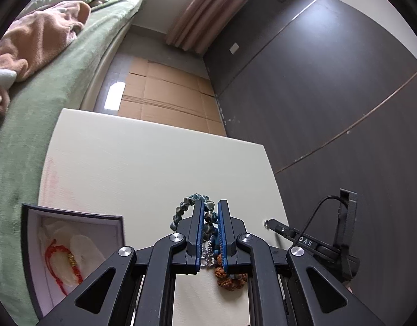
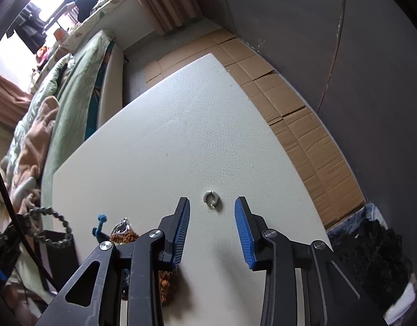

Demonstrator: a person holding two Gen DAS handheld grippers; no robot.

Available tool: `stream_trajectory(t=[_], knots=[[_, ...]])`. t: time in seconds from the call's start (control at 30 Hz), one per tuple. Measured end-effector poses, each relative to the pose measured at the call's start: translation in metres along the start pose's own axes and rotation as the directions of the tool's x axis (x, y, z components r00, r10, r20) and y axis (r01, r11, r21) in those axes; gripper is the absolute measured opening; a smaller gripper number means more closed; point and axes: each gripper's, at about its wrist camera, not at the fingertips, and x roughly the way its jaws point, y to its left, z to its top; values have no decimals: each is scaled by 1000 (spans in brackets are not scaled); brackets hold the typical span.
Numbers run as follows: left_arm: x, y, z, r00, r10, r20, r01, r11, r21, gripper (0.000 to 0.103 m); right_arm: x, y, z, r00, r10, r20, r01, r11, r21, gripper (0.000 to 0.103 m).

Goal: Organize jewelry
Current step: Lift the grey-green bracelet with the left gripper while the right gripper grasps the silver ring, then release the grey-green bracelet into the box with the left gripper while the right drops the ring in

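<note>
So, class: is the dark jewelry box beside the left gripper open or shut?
Open. The jewelry box shows its pale lining, with a red cord bracelet lying inside.

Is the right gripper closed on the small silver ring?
No: the right gripper has its jaws wide apart, and the silver ring lies untouched on the white table.

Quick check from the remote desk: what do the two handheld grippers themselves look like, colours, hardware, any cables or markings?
Both the left gripper and right gripper have black angular linkage arms, round silver pivot bolts and ribbed blue finger pads. No sleeves show.
</note>
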Motion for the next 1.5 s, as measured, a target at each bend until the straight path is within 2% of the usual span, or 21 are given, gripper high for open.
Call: stream_trajectory(t=[0.07,0.13,0.43,0.53,0.63,0.73,0.83,1.03,1.1,1.2,1.33,1.43,1.5], knots=[[-3,3,1,1000,2,5,-2,1000,-4,10,4,5,2,1000,-19,-3,19,1000,-14,33],[-6,6,2,1000,8,12,-8,1000,-7,10,8,9,1,999,-30,-11,30,999,-23,23],[-15,15,4,999,18,27,-17,1000,-21,10,14,24,2,993,-116,2,116,990,-81,21],[-20,14,4,999,17,30,-16,1000,-17,10,16,34,1,981,-192,15,192,972,-138,15],[-29,12,2,999,21,44,-21,1000,-3,10,17,44,-3,969,-246,30,247,949,-194,15],[-39,12,1,998,35,51,-35,999,11,10,15,49,-8,962,-268,45,271,934,-231,14],[-52,15,-1,997,45,67,-47,999,25,10,3,50,-13,981,-191,45,196,956,-220,14],[-73,28,-4,995,60,78,-62,998,24,10,-30,54,-22,991,-89,102,109,972,-208,14],[-78,28,-6,994,70,82,-73,997,33,10,-37,57,-25,992,-57,112,80,974,-212,14],[-78,32,-8,989,129,68,-133,990,47,10,-48,64,-31,991,-21,133,52,971,-232,14],[-72,41,-9,988,149,28,-150,988,25,10,-62,80,-39,989,10,150,31,965,-261,14],[-73,45,-10,979,201,24,-201,979,3,10,-71,89,-47,987,28,158,18,960,-280,14],[-75,49,-11,984,176,22,-175,984,-23,11,-75,95,-52,986,39,161,9,957,-291,14]])
